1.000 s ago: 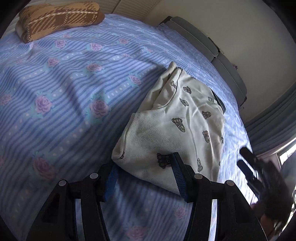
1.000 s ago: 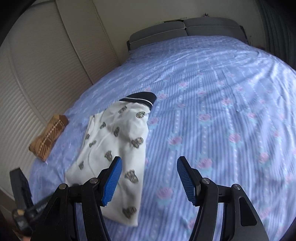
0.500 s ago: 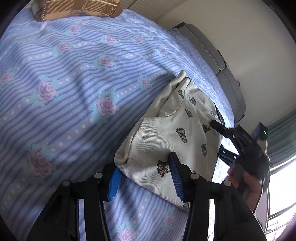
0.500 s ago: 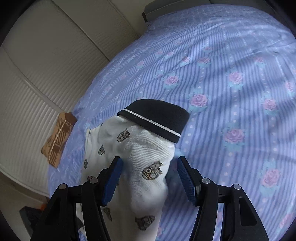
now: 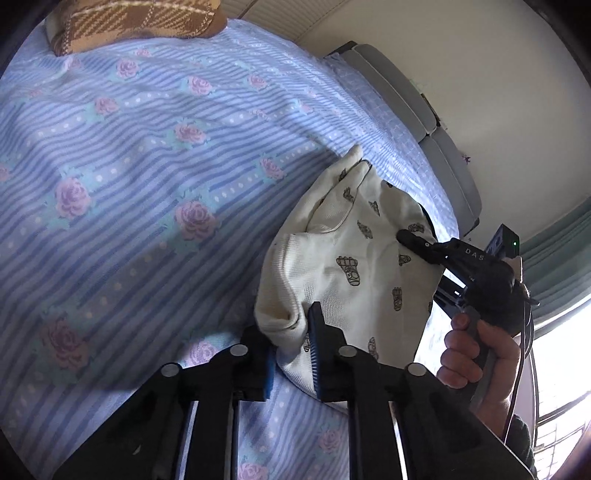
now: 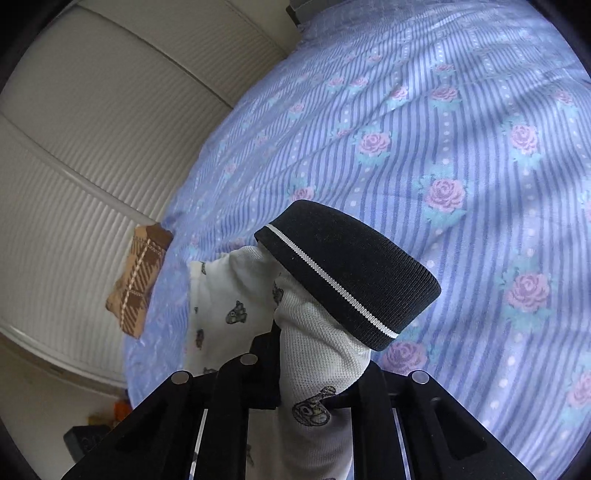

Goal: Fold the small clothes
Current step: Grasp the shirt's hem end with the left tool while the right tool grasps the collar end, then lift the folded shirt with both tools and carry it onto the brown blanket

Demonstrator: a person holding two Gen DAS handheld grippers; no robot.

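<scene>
A small white garment [image 5: 354, 236] printed with dark motifs lies on the blue striped, rose-patterned bedsheet [image 5: 147, 166]. My left gripper [image 5: 291, 343] is closing its jaws on the garment's near corner, and the fabric is bunched between the blue pads. In the right wrist view my right gripper [image 6: 317, 365] is closing on the white fabric [image 6: 317, 332] just below its black ribbed cuff [image 6: 351, 273], which has a thin white stripe and stands lifted off the sheet. The left wrist view shows the right gripper [image 5: 428, 262] at the garment's far side, held by a hand [image 5: 476, 354].
A folded brown plaid cloth [image 5: 136, 22] lies at the bed's edge, next to the ribbed white wall panels [image 6: 92, 166]. A grey headboard [image 5: 417, 110] runs along the far side. A bright window [image 5: 561, 369] is to the right. Open sheet [image 6: 461, 147] stretches beyond the cuff.
Both grippers went from open to pinched on the garment. The right gripper came in over the black cuff end and lifted it; the left corner of the fabric is now bunched up.
</scene>
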